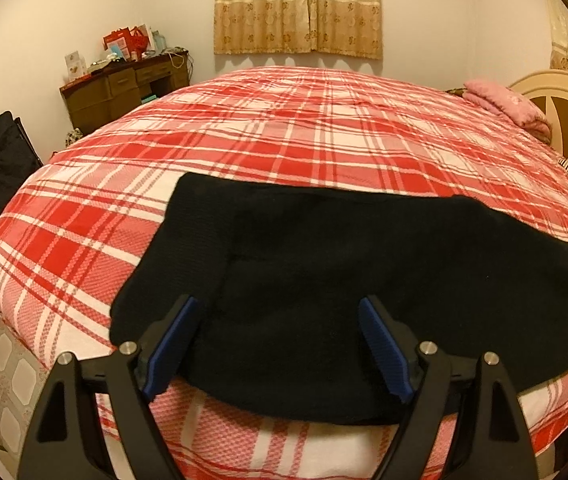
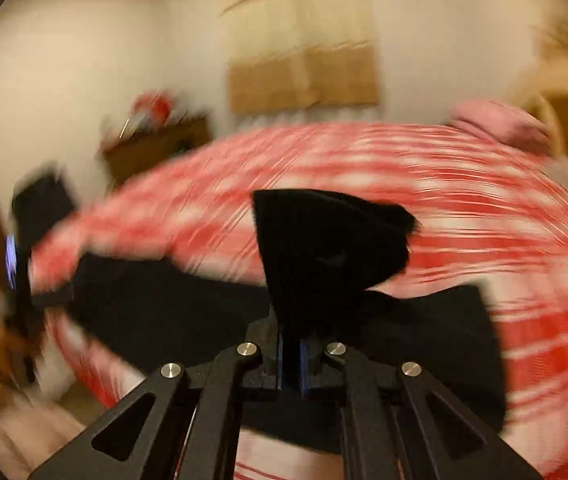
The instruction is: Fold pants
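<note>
Two claws work black pants [image 1: 344,300] on a plaid bed [image 1: 284,140]: right claw [image 2: 293,360] clamps a lifted end mid-fold; left claw [image 1: 280,344] hovers open. Next, probably lay it flat.

Bedroom in a home. 1 wide bed [image 1: 132,216] under a red-and-white plaid cover; cream arched wooden headboard [image 1: 564,96] at its right end; folded pink quilted blanket [image 1: 504,104] beside the headboard; beige patterned curtains [image 1: 298,8] on the far white wall; dark brown wooden dresser [image 1: 124,88] in the corner, its top cluttered with red boxes and small items.
</note>
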`<state>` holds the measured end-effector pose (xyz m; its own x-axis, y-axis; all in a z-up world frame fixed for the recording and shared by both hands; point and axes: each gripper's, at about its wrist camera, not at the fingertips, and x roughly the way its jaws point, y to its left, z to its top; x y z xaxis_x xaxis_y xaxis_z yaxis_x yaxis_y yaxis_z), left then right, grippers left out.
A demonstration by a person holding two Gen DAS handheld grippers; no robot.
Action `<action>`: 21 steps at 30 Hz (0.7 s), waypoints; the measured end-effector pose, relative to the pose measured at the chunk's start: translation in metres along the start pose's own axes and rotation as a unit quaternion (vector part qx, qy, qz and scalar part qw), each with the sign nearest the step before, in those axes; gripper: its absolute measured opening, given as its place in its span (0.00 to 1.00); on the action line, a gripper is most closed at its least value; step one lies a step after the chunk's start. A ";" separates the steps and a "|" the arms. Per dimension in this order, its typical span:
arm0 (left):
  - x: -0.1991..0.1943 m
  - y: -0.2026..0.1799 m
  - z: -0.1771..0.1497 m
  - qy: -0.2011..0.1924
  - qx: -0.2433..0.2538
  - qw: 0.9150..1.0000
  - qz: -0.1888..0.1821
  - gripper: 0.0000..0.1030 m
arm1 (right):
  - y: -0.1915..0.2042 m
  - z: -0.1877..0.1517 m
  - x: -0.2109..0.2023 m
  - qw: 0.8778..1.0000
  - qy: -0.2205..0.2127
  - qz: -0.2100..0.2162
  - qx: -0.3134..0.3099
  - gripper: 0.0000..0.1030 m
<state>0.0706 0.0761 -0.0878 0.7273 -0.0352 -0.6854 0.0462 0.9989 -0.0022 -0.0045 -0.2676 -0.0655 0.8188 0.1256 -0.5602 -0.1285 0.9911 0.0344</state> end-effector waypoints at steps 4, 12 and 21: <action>0.001 0.007 0.000 -0.002 -0.004 1.000 0.002 0.83 | 0.048 -0.035 0.040 0.995 0.024 -0.026 -0.096 0.09; 0.006 0.000 -0.004 -0.005 0.016 1.000 0.008 0.85 | 0.045 -0.041 0.035 0.997 0.015 0.038 -0.068 0.66; 0.004 -0.011 -0.007 -0.005 0.041 0.999 0.003 0.85 | 0.004 0.000 0.011 0.994 -0.035 0.050 0.088 0.40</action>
<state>0.0682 0.0654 -0.0962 0.7340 -0.0307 -0.6784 0.0988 0.9932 0.0619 0.0043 -0.2620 -0.0714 0.8449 0.2208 -0.4873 -0.1163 0.9649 0.2355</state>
